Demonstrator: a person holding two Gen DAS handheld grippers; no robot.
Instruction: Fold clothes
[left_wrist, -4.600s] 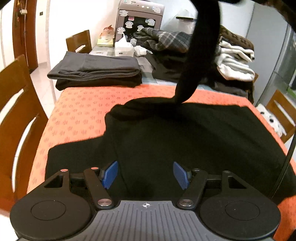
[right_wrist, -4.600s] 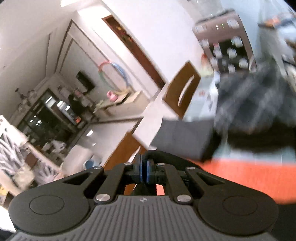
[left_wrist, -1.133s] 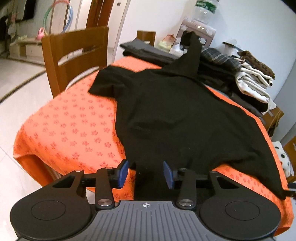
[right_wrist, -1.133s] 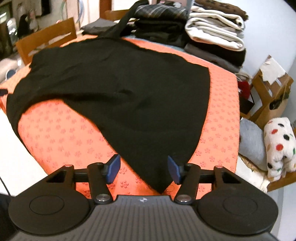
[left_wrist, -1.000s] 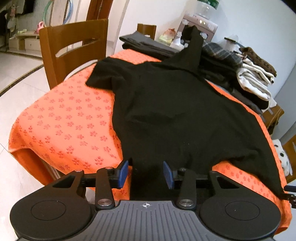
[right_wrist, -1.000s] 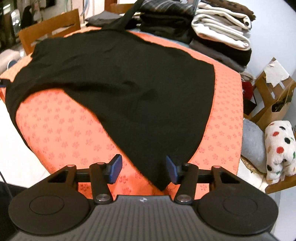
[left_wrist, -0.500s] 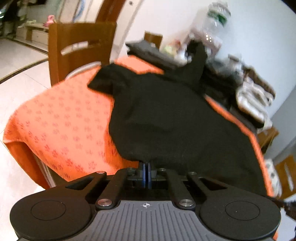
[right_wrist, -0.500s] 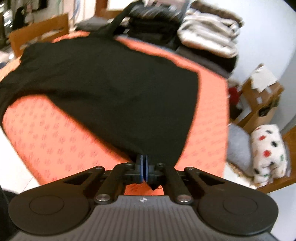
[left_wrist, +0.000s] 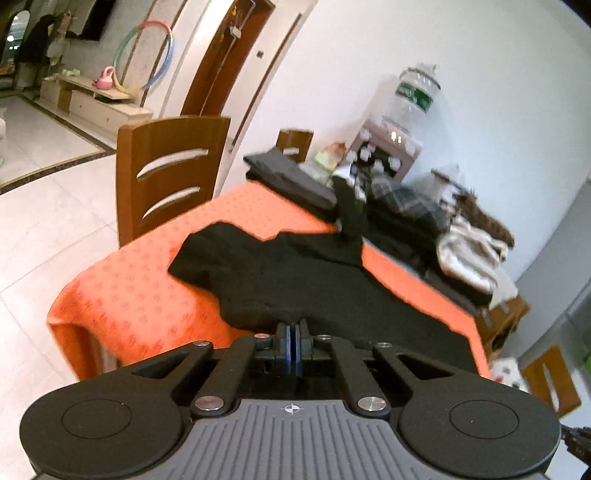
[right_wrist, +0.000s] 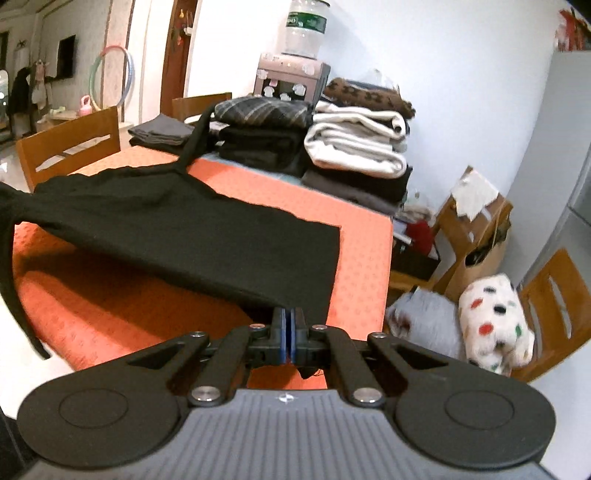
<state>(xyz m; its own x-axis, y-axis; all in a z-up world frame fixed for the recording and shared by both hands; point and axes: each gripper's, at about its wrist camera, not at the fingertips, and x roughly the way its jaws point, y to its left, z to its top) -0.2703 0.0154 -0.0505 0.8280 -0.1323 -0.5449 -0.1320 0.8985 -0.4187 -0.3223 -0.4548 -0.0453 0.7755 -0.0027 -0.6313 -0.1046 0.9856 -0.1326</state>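
A black garment (left_wrist: 317, 280) lies spread on the orange-covered table (left_wrist: 147, 295). One sleeve is draped up over the clothes piled at the back. My left gripper (left_wrist: 294, 332) is shut on the garment's near hem and holds it lifted off the table. My right gripper (right_wrist: 287, 325) is shut on the other near corner of the black garment (right_wrist: 184, 225), also lifted above the orange table (right_wrist: 354, 221), with shadow under the raised cloth.
Stacks of folded clothes (right_wrist: 354, 147) stand along the table's far edge, with a dark folded pile (left_wrist: 288, 177) at the far left. A wooden chair (left_wrist: 166, 170) stands left of the table. A spotted plush toy (right_wrist: 495, 325) and chairs sit to the right.
Both grippers closed on the garment's near edge, one at each end, and have lifted it up off the table toward me.
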